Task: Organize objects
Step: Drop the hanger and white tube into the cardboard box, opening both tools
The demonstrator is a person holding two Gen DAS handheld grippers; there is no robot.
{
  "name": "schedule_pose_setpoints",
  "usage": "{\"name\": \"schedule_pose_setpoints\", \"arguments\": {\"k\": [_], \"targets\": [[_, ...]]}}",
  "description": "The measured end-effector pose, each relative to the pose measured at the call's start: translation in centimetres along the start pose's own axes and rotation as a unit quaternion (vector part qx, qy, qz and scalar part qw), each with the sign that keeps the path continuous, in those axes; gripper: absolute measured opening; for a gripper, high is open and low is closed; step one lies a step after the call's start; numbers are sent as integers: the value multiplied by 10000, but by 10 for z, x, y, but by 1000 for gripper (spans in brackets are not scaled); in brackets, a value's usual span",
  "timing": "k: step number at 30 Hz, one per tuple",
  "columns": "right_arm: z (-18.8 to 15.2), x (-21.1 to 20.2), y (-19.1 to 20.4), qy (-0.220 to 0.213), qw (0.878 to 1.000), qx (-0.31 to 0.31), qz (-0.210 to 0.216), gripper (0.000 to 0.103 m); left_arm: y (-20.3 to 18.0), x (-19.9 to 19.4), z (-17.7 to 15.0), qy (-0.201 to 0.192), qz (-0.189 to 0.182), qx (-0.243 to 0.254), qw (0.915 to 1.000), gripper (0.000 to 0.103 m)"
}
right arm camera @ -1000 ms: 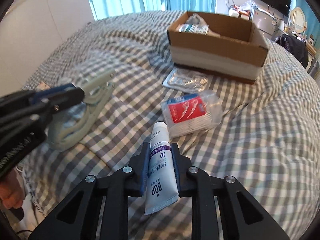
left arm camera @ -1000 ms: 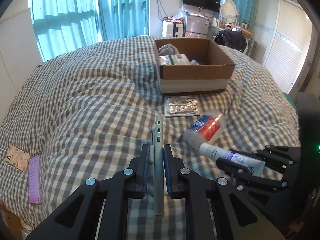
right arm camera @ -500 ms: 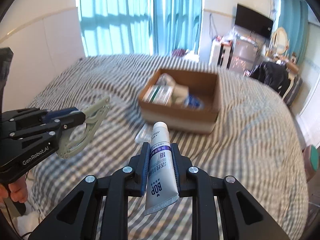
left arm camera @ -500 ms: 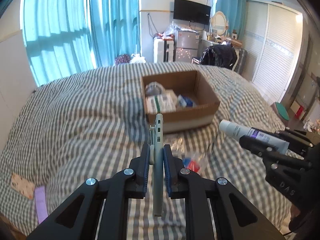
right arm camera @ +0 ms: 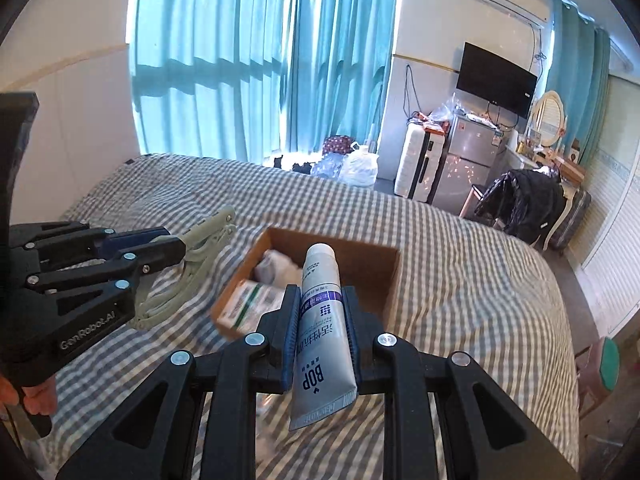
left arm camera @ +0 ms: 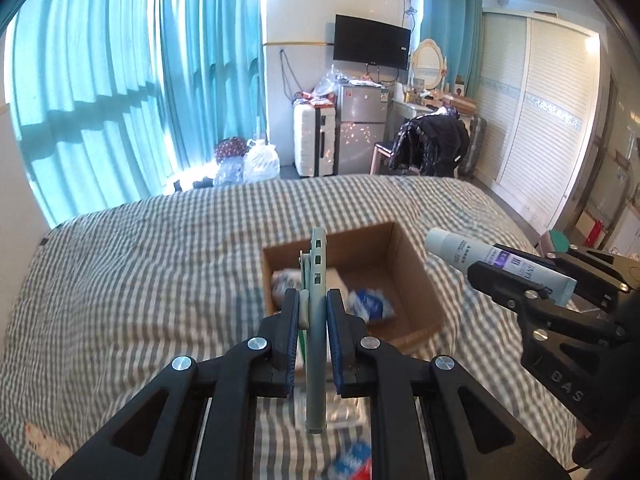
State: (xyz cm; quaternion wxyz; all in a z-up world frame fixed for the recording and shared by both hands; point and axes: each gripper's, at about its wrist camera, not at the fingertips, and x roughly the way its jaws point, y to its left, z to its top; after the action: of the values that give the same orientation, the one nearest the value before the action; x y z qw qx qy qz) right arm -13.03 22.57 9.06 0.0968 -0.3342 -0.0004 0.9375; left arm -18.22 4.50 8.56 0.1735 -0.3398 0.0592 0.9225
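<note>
- Two sets of black tongs are being held up above the bed, each pinching one item.
- Left tongs (left arm camera: 313, 312) are clamping a pale grey-green plastic clothes hanger clip (left arm camera: 316, 280) edge-on between their blue-padded fingers (left arm camera: 334, 320); in the right wrist view the same clip (right arm camera: 192, 256) is sticking out to the right of those tongs (right arm camera: 172, 252).
- Right tongs (right arm camera: 322, 320) are squeezing a white-and-purple soft tube marked "BOP" (right arm camera: 322, 320), its cap pointing forward; in the left view this tube (left arm camera: 480, 256) is hovering just right of the box.
- Below the left tongs, a red-and-blue packet (left arm camera: 352, 460) and a clear wrapped pack (left arm camera: 344, 408) are lying on the grey-and-white checked bedcover (left arm camera: 140, 280).
- Beyond the tongs, an open brown cardboard box (left arm camera: 416, 280) is sitting on the bedcover, holding a blue-and-white pouch (left arm camera: 370, 304), a white crumpled bag (right arm camera: 276, 268) and a green-and-white carton (right arm camera: 248, 300).
- Farther back, teal curtains (left arm camera: 120, 80), a white suitcase (left arm camera: 314, 140), a small silver fridge (left arm camera: 360, 128) and a black wall television (left arm camera: 372, 42) are showing.
</note>
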Motion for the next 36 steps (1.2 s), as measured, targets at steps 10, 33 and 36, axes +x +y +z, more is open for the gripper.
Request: {"name": "schedule_pose_setpoints", "arguments": {"k": [10, 33, 36], "targets": [[33, 93, -56, 90, 9990, 418, -86, 20, -14, 90, 31, 148, -250, 172, 9994, 14], [7, 87, -77, 110, 9964, 817, -184, 69, -8, 107, 3, 517, -260, 445, 9973, 76], [12, 45, -75, -64, 9965, 808, -180, 72, -5, 71, 3, 375, -151, 465, 9981, 77]]}}
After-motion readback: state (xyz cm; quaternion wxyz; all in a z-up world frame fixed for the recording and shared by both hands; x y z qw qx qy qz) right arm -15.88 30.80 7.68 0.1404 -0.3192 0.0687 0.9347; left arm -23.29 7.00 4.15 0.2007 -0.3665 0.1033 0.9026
